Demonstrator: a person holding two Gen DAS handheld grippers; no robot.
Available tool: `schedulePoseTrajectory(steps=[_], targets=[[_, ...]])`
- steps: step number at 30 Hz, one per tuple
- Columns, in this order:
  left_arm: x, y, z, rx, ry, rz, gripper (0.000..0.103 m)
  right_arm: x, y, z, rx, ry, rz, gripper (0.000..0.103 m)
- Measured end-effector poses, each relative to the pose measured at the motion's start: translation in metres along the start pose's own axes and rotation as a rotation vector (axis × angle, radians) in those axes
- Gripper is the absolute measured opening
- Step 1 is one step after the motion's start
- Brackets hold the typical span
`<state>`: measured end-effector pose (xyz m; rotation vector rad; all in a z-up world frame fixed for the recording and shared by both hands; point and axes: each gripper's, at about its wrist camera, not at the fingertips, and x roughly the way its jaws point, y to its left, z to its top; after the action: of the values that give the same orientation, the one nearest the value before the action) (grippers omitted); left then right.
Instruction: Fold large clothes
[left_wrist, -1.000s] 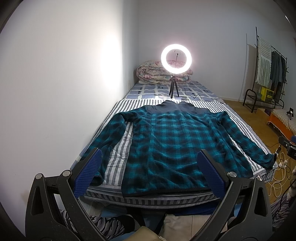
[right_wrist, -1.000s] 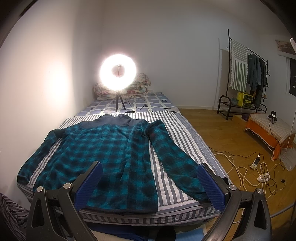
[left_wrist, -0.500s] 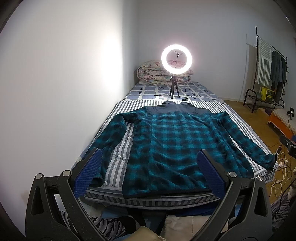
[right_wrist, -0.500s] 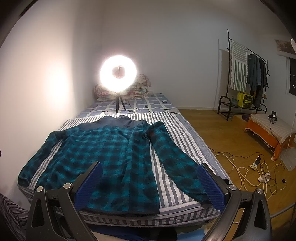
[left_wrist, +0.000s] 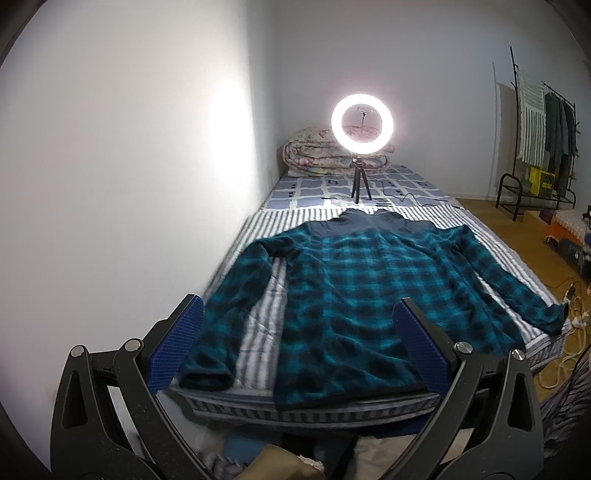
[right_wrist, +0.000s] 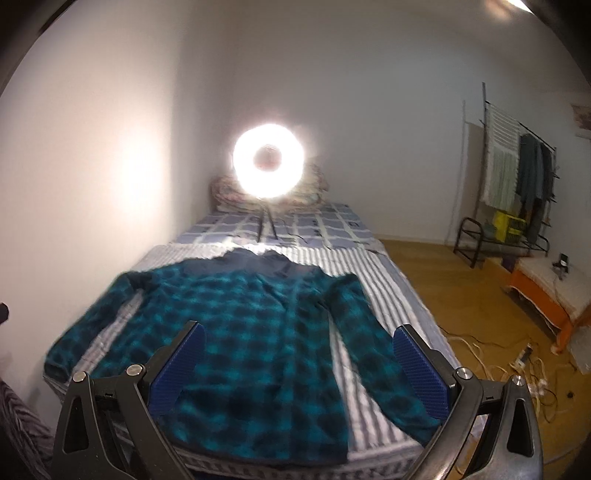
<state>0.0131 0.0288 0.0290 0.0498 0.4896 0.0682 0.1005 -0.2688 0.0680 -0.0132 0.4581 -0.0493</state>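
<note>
A teal and black plaid jacket (left_wrist: 354, 288) lies flat on the striped bed (left_wrist: 491, 240), collar toward the far end, both sleeves spread out to the sides. It also shows in the right wrist view (right_wrist: 251, 332), blurred. My left gripper (left_wrist: 299, 328) is open and empty, held above the bed's near edge over the jacket's hem and left sleeve. My right gripper (right_wrist: 299, 354) is open and empty, above the hem and the right sleeve (right_wrist: 373, 354).
A lit ring light on a small tripod (left_wrist: 362, 125) stands on the bed beyond the collar, with folded quilts (left_wrist: 314, 155) behind it. A white wall runs along the left. A clothes rack (right_wrist: 517, 192), an orange bench (right_wrist: 546, 291) and floor cables (right_wrist: 517, 369) are on the right.
Both grippers moved forward toward the bed, so the jacket looks larger. The right wrist view tilted and shifted, and is blurred by motion. The jacket has not moved.
</note>
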Motion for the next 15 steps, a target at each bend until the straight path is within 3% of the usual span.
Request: schedulePoseTrajectory(steps=[6,12,15], targets=[[0.012,0.03,0.011,0.023,-0.018,-0.013,0.103,0.022,0.016,0.018,0.103,-0.047,0.161,0.103],[0.026,0.068,0.025,0.058,-0.044,0.032,0.102,0.062,0.049,0.038,0.094,0.012,0.271,0.103],[0.043,0.087,0.028,0.073,-0.014,0.064,0.092,0.076,0.063,0.037,0.08,0.055,0.343,0.102]])
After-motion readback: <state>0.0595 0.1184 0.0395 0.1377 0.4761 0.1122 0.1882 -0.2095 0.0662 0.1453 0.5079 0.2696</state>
